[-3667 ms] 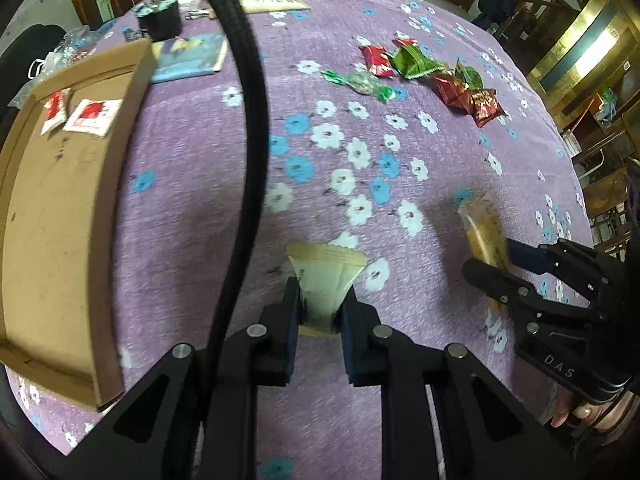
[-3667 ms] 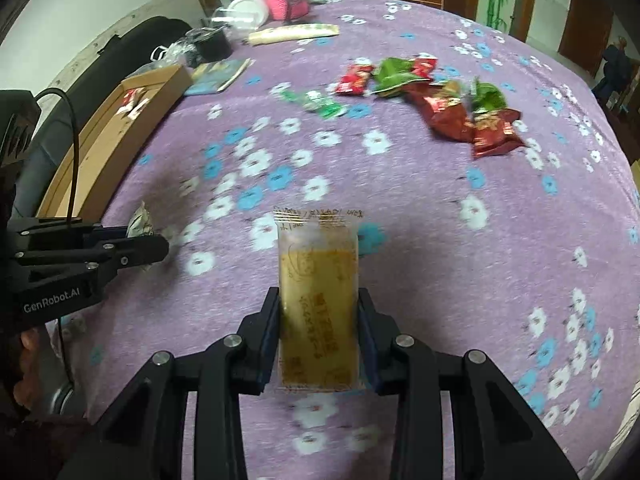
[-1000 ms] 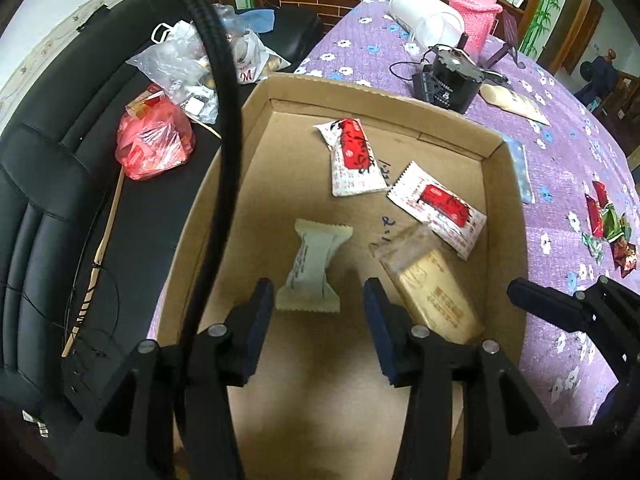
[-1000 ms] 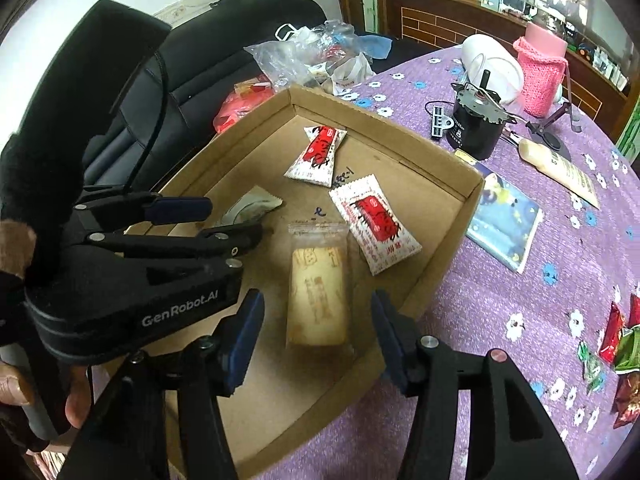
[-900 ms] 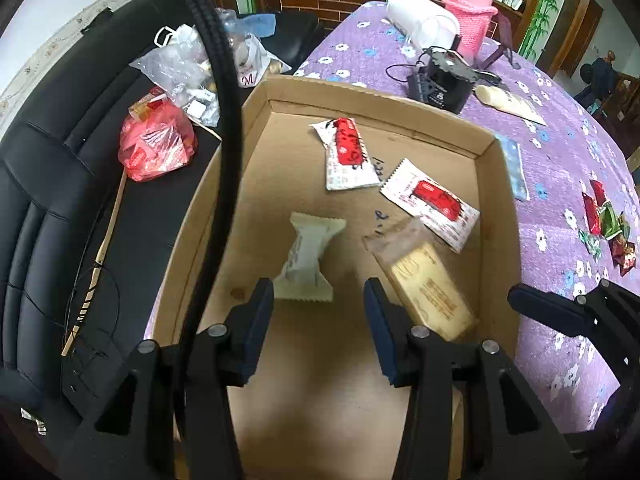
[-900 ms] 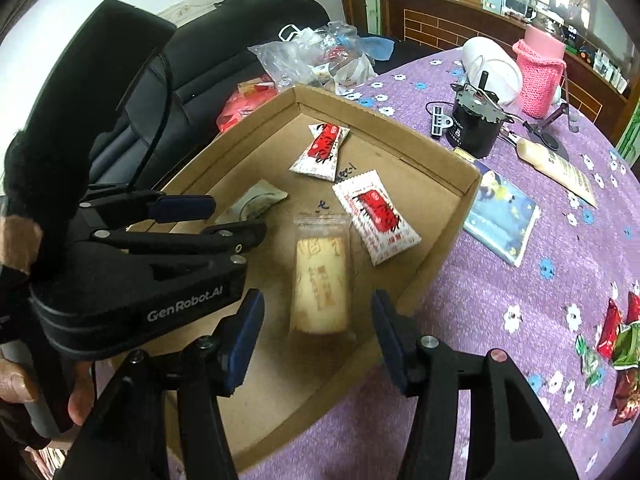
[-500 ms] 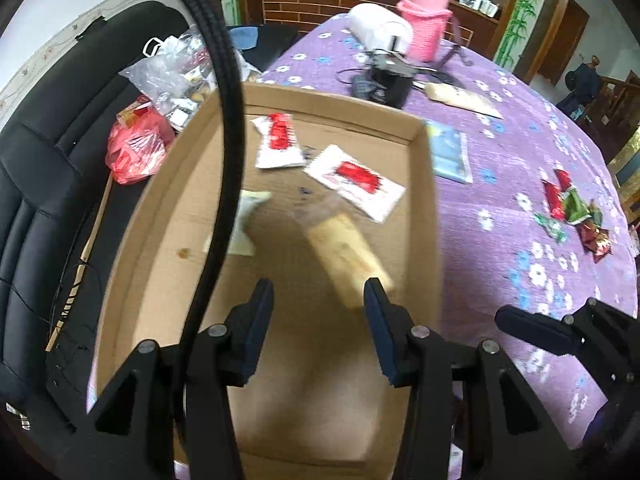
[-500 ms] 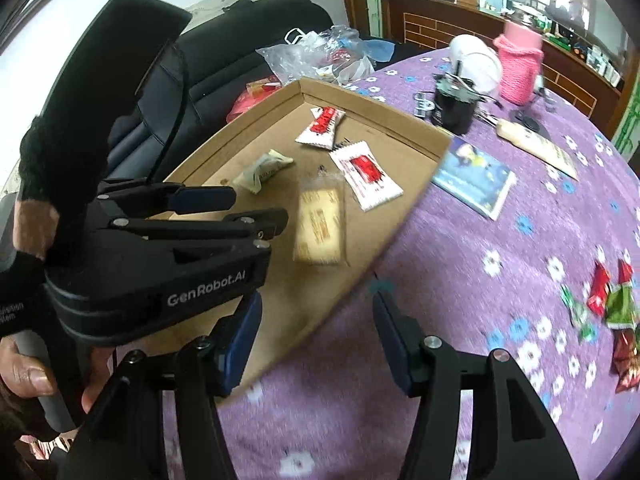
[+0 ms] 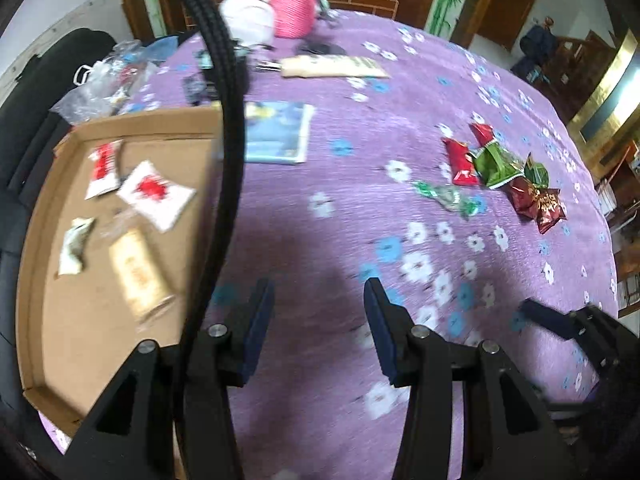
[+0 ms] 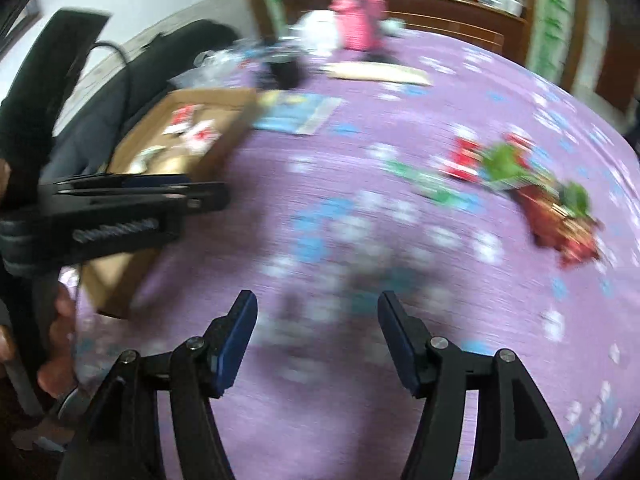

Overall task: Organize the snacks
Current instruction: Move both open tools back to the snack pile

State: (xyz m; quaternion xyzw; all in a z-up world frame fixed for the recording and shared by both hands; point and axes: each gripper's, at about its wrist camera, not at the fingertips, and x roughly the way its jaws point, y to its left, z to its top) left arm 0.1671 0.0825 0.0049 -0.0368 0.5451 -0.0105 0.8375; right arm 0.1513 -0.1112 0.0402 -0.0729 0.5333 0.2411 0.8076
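Note:
A cardboard tray (image 9: pixel 36 216) at the table's left edge holds two red-and-white packets (image 9: pixel 154 194), a pale snack (image 9: pixel 74 246) and a tan biscuit pack (image 9: pixel 138 274). A cluster of red and green snack packets (image 9: pixel 500 178) lies loose on the purple cloth at the right; it also shows blurred in the right wrist view (image 10: pixel 520 184). My left gripper (image 9: pixel 318 322) is open and empty above the cloth, right of the tray. My right gripper (image 10: pixel 318 330) is open and empty over the cloth. The tray also shows in the right wrist view (image 10: pixel 224 140).
A blue booklet (image 9: pixel 278 132) lies beside the tray. A pink knitted holder (image 9: pixel 292 4), a white object (image 9: pixel 244 18) and a long beige packet (image 9: pixel 334 68) stand at the far side. A black chair with plastic bags (image 9: pixel 100 84) is left of the table.
Both grippers let go of their snacks in the tray, then swung right, away from it, and are now over the purple cloth. The view is blurred by motion.

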